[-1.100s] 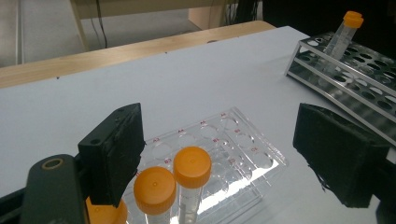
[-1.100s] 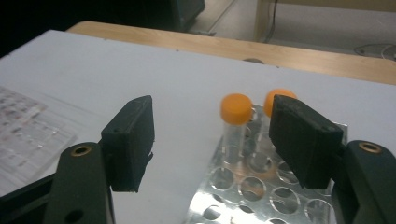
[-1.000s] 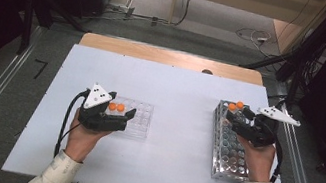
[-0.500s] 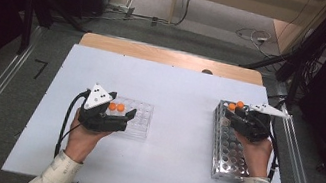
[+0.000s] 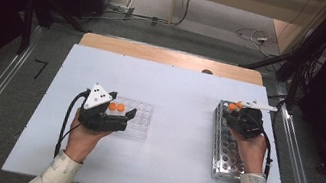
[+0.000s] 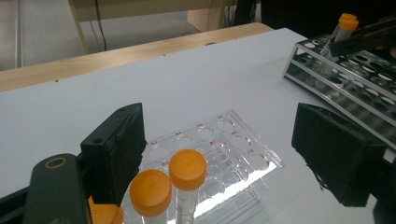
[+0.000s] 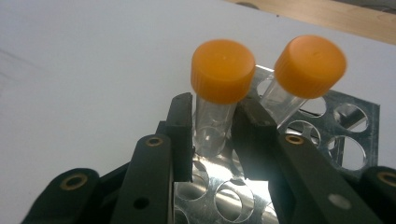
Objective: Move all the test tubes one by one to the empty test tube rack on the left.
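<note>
My right gripper point(image 7: 212, 109) is at the far end of the metal tube rack point(image 5: 225, 158). Its jaws have just been closing, and their pads now press on a clear tube with an orange cap point(image 7: 223, 70). A second capped tube point(image 7: 309, 65) leans in the rack just beside it. My left gripper point(image 6: 219, 140) rests open over the clear well plate point(image 6: 233, 154). Two orange-capped tubes point(image 6: 187, 169) point(image 6: 150, 192) stand in that plate, close to one jaw and untouched. In the high view the left gripper point(image 5: 122, 109) is left of centre and the right gripper point(image 5: 236, 109) is at the right.
The white tabletop point(image 5: 176, 89) has a wooden strip point(image 5: 172, 57) along its far edge. The rack point(image 6: 336, 79) has many vacant holes. Metal rails run along both sides of the table, with cables and dark stands on the floor beyond.
The right hand has sunk slightly toward the rack's far end, where the two orange caps are. The left hand and its gripper have stayed put.
</note>
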Tool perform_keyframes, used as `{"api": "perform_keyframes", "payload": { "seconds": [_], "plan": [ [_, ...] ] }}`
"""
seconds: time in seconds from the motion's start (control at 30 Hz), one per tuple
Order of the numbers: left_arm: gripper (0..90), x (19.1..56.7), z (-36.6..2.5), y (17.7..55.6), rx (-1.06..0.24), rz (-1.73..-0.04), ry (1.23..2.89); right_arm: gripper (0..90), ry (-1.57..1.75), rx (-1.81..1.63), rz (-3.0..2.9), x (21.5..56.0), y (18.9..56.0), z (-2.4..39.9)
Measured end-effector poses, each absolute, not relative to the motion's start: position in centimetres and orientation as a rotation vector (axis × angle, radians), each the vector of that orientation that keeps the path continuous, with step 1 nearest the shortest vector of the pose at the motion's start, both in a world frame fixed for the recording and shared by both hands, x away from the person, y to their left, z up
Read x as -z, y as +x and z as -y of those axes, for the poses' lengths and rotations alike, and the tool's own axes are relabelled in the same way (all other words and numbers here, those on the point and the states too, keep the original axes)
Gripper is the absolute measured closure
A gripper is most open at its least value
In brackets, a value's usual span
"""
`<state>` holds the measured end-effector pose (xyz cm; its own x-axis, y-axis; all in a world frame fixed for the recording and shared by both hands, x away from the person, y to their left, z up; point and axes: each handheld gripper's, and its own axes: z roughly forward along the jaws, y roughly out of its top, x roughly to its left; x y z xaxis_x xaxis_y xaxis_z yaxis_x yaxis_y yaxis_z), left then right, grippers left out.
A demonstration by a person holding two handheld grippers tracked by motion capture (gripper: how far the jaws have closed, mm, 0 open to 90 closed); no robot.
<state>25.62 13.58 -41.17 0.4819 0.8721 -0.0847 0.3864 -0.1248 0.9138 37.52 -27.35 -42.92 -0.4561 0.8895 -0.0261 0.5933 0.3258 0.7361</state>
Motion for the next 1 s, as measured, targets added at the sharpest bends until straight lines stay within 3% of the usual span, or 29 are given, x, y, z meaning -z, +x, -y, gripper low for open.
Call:
{"api": "perform_keyframes", "payload": {
  "seconds": [0.27, 1.0],
  "plan": [
    [17.9, 41.1, -13.5, 25.6, -0.600, -1.075, 1.720, 71.5, 1.294, -0.891, -2.171, 43.0, 37.5, 26.9],
    [17.9, 41.1, -13.7, 25.5, -0.600, -1.076, 1.716, 71.9, 1.245, -1.066, -2.013, 40.3, 35.6, 27.8]
  ]
}}
